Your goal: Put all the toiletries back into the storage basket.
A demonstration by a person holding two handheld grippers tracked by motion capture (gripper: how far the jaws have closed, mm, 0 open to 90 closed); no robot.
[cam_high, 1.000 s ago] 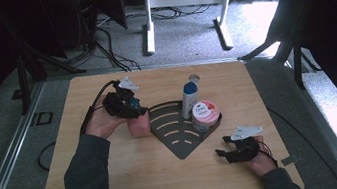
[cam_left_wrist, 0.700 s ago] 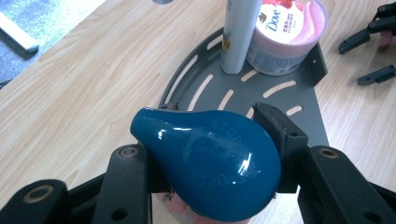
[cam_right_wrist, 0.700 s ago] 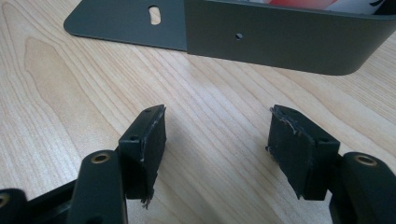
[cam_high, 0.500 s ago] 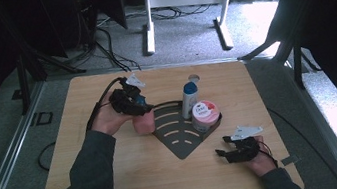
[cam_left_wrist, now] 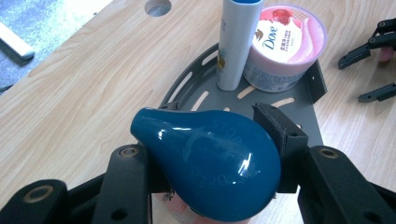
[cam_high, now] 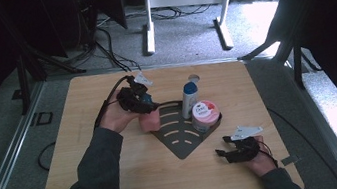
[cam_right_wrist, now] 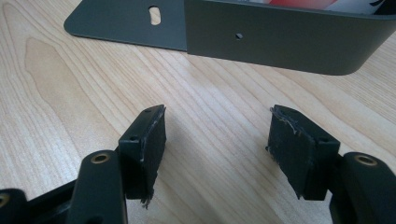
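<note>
The jaws of the left gripper (cam_left_wrist: 212, 154) are clamped on a glossy blue teardrop-shaped object (cam_left_wrist: 210, 165), one pad on each flank of its wide body, its narrow end pointing out ahead and to the left of the jaws. Below the blue body a pink part (cam_high: 150, 121) shows; in the high view it looks like a pink block under the gripper, though whether it belongs to the blue object or is a separate piece I cannot tell from this angle.

Just ahead of those jaws lies the dark quarter-round rack (cam_left_wrist: 303, 100) with its curved slots. The held object hangs over the rack's near edge, apparently not yet set down on it. Farther ahead, at the rack's back, a white bottle with a blue cap (cam_left_wrist: 236, 42) stands upright, touching or just beside a pink Dove tub (cam_left_wrist: 285, 46).

So the work looks partly done: two items are already on the rack, and the blue one is gripped and brought to it, with placing and release left to do.

The right gripper (cam_right_wrist: 217, 135) rests low over the bare wooden table (cam_right_wrist: 84, 84), its jaws well apart with nothing between them. Ahead of them rises the rack's outer wall (cam_right_wrist: 280, 42). In the high view this gripper (cam_high: 227, 149) sits near the rack's corner, well apart from the left one (cam_high: 139, 101), seemingly waiting.
</note>
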